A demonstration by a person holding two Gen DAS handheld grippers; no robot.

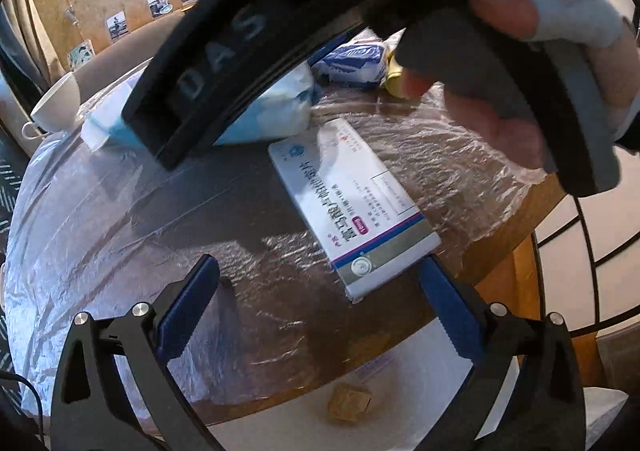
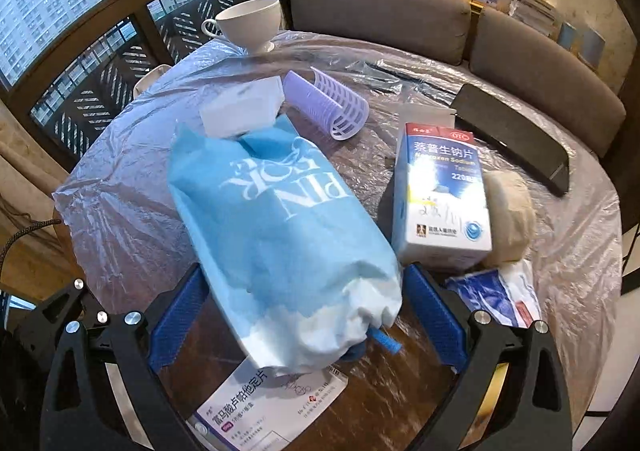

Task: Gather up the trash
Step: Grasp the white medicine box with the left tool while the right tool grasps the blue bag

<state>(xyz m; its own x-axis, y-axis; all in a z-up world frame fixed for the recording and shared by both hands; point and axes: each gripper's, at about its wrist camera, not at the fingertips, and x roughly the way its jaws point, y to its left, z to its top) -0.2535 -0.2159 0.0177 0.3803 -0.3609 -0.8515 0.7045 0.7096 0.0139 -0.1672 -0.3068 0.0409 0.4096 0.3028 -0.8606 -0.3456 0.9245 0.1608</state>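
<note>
Round table [image 2: 420,391] under crinkled clear plastic sheet [image 2: 120,187] fills both views; grey sofa [image 2: 380,11] curves along the upper edge of the right wrist view, windows at upper left. Largest piece of trash: a blue-and-white bag [image 2: 280,235], lying diagonally through the centre of the right wrist view, its white bunched end low in the frame between the blue fingers [image 2: 180,315] of the right gripper [image 2: 304,319]. Fingers spread wide, apart from the bag on both sides, not pinching it. The gripper looks steeply down onto the table. A white medicine box [image 2: 440,191] with blue top lies right of centre, just above the right-hand finger, a beige lump [image 2: 512,219] beside it. A long flat white pill box [image 1: 356,207] runs diagonally through the centre of the left wrist view; its lower end sits just inside the right-hand finger of the left gripper [image 1: 320,291], whether touching it is unclear. Left gripper's fingers [image 1: 192,307] also spread wide, nothing clamped, tilted steeply down over the table's near edge. Upper part of that view: the other gripper's black body and a hand [image 1: 540,63] wrapped round its handle. Smaller items: lilac ribbed roller [image 2: 332,107] and white block [image 2: 240,107] at upper centre, white cup [image 2: 250,23] behind, crumpled blue-white wrapper [image 2: 496,295] at lower right.
</note>
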